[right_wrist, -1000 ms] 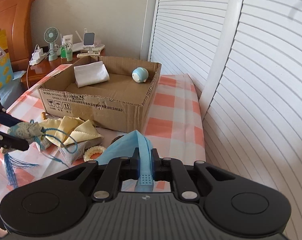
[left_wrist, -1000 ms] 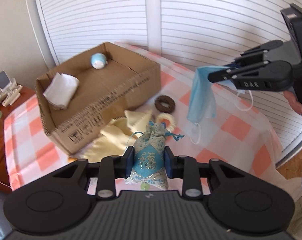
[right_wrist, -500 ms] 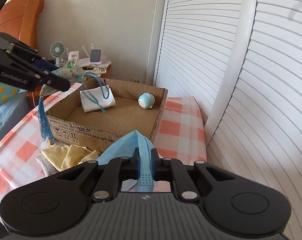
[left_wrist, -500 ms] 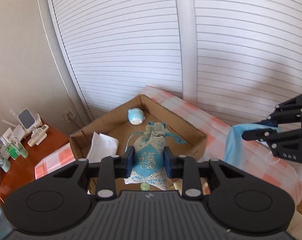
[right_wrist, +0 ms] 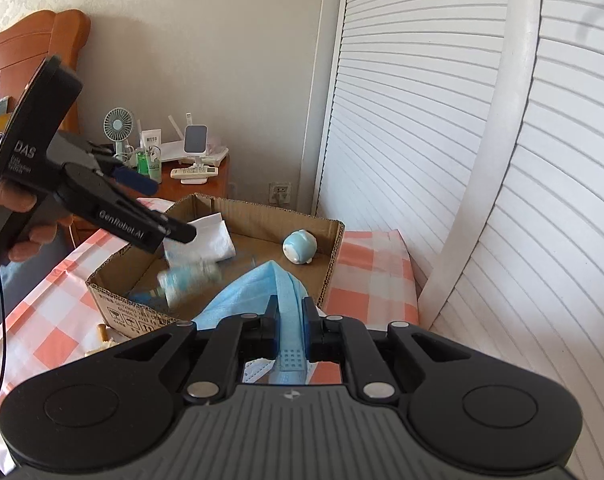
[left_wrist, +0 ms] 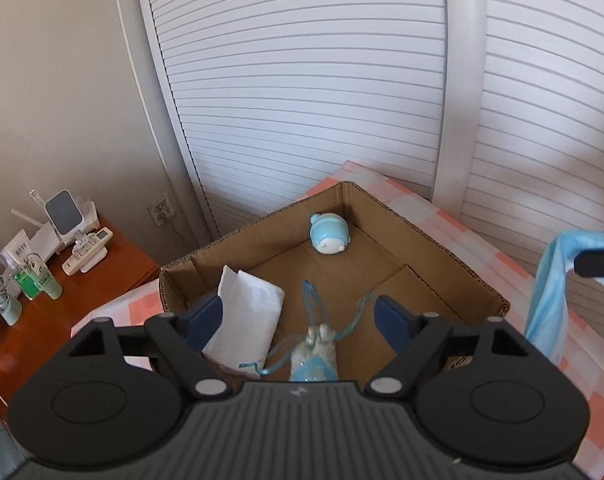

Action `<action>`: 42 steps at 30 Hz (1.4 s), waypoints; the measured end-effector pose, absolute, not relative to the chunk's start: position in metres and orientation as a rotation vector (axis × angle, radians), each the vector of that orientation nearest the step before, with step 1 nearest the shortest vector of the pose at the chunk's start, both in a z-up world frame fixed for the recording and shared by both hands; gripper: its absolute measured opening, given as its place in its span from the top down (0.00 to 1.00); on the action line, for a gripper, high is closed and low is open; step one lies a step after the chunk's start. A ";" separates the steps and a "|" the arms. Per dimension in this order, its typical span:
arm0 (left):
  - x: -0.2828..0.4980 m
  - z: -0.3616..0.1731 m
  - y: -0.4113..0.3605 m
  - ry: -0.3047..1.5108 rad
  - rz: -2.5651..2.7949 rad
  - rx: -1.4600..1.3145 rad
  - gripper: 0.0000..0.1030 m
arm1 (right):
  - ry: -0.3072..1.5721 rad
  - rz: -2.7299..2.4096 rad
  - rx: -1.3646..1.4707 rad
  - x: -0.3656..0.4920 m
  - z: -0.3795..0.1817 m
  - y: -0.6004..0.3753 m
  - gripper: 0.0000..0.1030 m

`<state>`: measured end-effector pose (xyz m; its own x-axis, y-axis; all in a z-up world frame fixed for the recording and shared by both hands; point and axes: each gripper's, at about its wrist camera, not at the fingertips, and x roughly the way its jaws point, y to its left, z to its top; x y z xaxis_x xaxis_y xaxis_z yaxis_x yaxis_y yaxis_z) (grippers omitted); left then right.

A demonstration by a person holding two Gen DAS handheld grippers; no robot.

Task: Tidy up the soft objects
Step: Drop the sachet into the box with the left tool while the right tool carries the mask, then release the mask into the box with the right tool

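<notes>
My left gripper [left_wrist: 299,312] is open above the cardboard box [left_wrist: 434,252]. The blue embroidered pouch [left_wrist: 316,356] is free of its fingers and falls into the box; it is a blur in the right wrist view [right_wrist: 187,274]. A white folded cloth [left_wrist: 247,320] and a round blue plush [left_wrist: 330,234] lie in the box. My right gripper [right_wrist: 289,316] is shut on a blue face mask [right_wrist: 257,296], held to the right of the box; the mask also shows in the left wrist view [left_wrist: 554,288].
The box sits on an orange-and-white checked cloth [right_wrist: 366,276]. White slatted doors [left_wrist: 322,80] stand close behind. A wooden bedside table [left_wrist: 61,288] at the left holds a fan, bottles and remotes. Yellow cloth pieces [right_wrist: 101,344] lie in front of the box.
My left gripper carried the pouch up over the box and opened; the pouch now drops inside. My right gripper rose with the mask and stays shut on it.
</notes>
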<state>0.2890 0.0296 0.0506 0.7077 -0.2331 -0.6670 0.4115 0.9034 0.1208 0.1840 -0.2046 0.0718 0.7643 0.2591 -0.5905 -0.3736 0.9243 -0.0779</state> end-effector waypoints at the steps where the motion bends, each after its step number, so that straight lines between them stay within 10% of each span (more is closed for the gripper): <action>1: 0.287 0.047 0.032 0.701 -0.361 0.265 0.19 | 0.611 0.347 -0.195 0.188 0.073 -0.203 0.88; 22: 0.154 0.048 0.072 0.648 -0.207 0.122 0.07 | 0.693 0.317 -0.084 0.326 0.044 -0.142 0.86; 29: 0.147 0.029 0.077 0.705 -0.146 0.104 0.07 | 0.702 0.261 -0.033 0.340 0.035 -0.145 0.09; 42: 0.129 0.023 0.079 0.688 -0.130 0.104 0.02 | 0.669 0.259 -0.116 0.263 0.038 -0.157 0.00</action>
<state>0.1295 0.0787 0.0234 0.7646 -0.0852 -0.6388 0.1541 0.9866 0.0529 0.2625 -0.1568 0.0383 0.7538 0.1998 -0.6260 -0.2743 0.9614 -0.0234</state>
